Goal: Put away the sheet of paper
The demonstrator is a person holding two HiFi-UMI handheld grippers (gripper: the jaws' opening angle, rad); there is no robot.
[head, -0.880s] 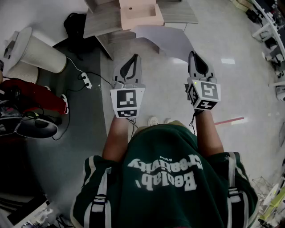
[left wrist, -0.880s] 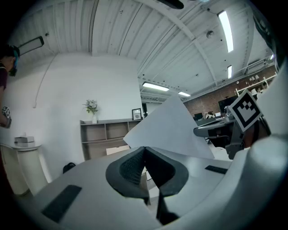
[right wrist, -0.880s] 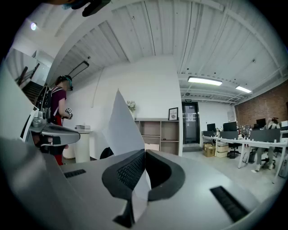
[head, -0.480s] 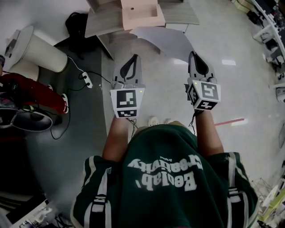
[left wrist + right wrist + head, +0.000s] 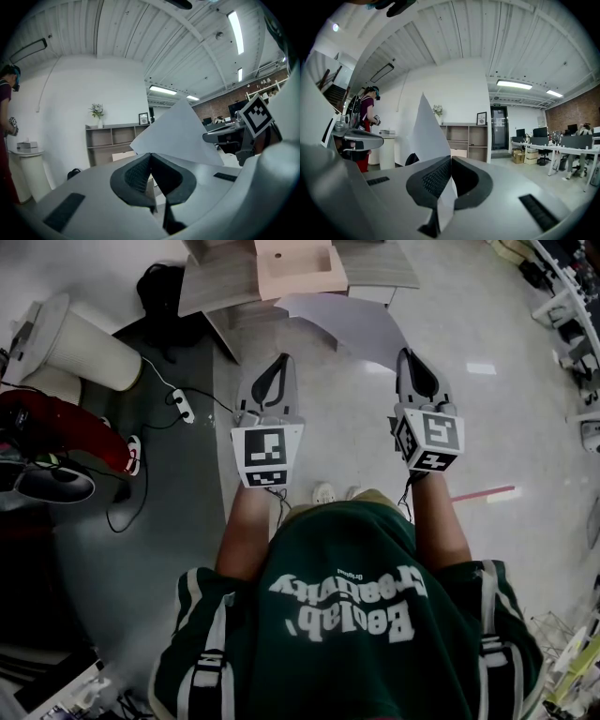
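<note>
A white sheet of paper (image 5: 349,324) sticks out forward and to the left from my right gripper (image 5: 406,354), which is shut on its near corner. In the right gripper view the sheet (image 5: 424,130) rises from between the closed jaws of that gripper (image 5: 451,159). My left gripper (image 5: 281,360) is held level beside it, shut, with nothing between its fingers. The left gripper view shows its jaws (image 5: 150,154) meeting at the tip, with the paper (image 5: 180,133) floating behind them, apart from them.
A low grey shelf unit (image 5: 225,282) with a pink box (image 5: 292,266) on top stands straight ahead on the floor. A white round stand (image 5: 80,348) and a person in red (image 5: 56,423) are at the left. A cable with a power strip (image 5: 178,407) lies on the floor.
Both grippers and the paper stay as they were. The person in red at the left edge has shifted slightly.
</note>
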